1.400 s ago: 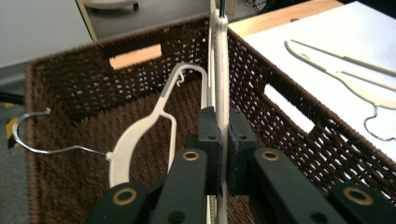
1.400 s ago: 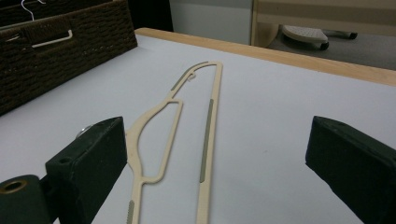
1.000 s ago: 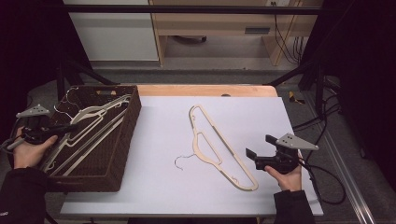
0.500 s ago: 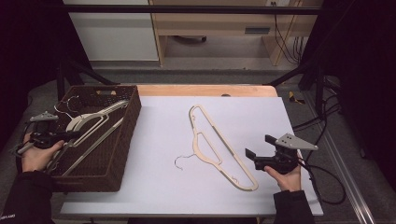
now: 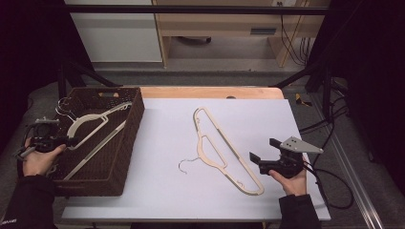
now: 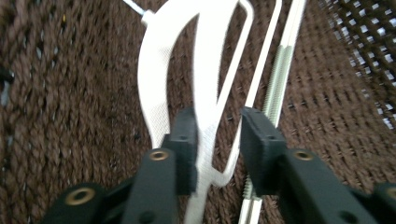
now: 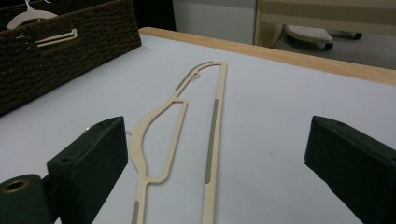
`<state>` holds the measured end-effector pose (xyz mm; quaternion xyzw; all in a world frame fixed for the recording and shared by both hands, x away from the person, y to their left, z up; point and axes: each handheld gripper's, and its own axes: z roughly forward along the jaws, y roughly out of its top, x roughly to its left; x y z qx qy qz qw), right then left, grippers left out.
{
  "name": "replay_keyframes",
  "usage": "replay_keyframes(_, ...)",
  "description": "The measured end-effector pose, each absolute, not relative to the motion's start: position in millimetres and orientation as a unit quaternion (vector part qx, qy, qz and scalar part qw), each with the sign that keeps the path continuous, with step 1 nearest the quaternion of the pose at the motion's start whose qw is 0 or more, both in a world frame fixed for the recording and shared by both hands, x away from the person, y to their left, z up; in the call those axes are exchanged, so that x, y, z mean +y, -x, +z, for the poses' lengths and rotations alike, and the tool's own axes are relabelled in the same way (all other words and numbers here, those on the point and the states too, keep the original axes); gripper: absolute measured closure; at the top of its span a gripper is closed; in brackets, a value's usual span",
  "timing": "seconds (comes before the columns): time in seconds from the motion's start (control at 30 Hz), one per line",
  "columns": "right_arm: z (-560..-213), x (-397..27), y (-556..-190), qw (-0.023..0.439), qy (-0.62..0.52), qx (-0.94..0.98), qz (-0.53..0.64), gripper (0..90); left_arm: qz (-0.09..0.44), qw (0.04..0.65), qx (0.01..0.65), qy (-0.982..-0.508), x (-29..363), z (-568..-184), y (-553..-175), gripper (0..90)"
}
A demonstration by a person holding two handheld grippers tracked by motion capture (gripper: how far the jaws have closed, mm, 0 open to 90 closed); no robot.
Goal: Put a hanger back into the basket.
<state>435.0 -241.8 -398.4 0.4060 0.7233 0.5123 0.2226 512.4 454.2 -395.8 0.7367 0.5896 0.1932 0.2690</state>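
Basket hanger (image 5: 90,123) lies diagonally, hook far-left.

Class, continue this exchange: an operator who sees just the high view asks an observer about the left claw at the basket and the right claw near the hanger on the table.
Operator: Is the left claw gripping the white hanger in the basket?
Observer: No. Its jaws have just been opening. The hanger lies between them, with a gap at one jaw.
Operator: And the right claw?
Observer: It is wide open. The beige hanger lies on the table ahead, untouched.
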Motion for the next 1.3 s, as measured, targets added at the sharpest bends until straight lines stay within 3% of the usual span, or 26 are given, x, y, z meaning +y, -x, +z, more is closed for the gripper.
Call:
replay_keyframes(0.23,-399,-241,-435,0.223,-0.406,0.723,0.512,6.3,0.192,0.243,0.607,-0.732,454,-400,-515,50.2)
replay_keyframes(0.5,-399,-241,-435,0.222,-0.405,0.724,0.513,6.3,0.213,0.262,0.595,-0.729,450,-383,-507,42.1)
replay_keyframes(0.8,-397,-241,-435,0.223,-0.405,0.720,0.518,6.3,0.261,0.387,0.521,-0.714,410,-339,-479,31.3)
replay_keyframes(1.0,-395,-241,-434,0.222,-0.407,0.715,0.523,6.1,0.256,0.469,0.449,-0.716,364,-324,-463,19.5)
replay_keyframes(1.3,-393,-240,-432,0.222,-0.401,0.714,0.530,5.6,0.241,0.519,0.375,-0.729,297,-326,-450,11.5)
